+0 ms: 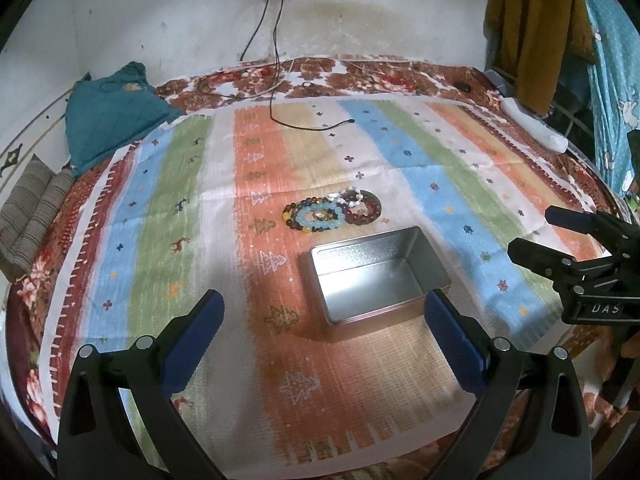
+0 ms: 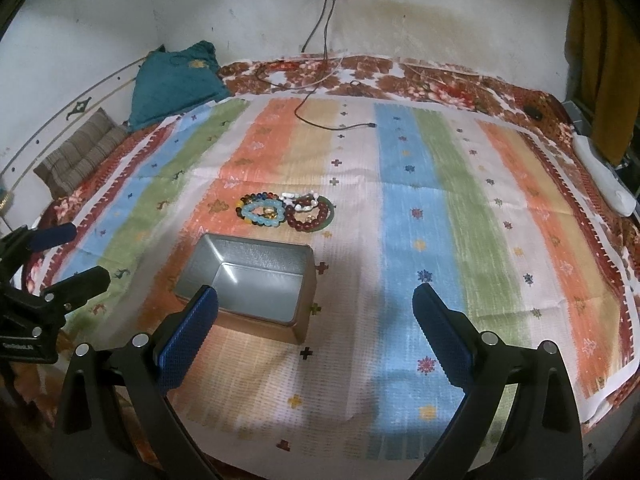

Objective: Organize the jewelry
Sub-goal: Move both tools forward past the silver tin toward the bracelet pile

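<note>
Left tongs (image 1: 324, 312) hover spread wide and empty over a bed (image 1: 168, 208). Mid-bed, just beyond an open tin (image 1: 436, 260), lies a touching cluster of bracelets (image 1: 332, 212). Likely light, smooth and prone to rolling; best pinched across one strand. Right tongs (image 2: 316, 306) also spread, empty.

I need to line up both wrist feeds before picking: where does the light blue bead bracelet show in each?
Left wrist: the light blue bead bracelet lies just above centre, beyond the open rectangular metal tin.
Right wrist: left of centre, beyond the tin.
Shared landmark: the dark red bead bracelet just right of it.
</note>
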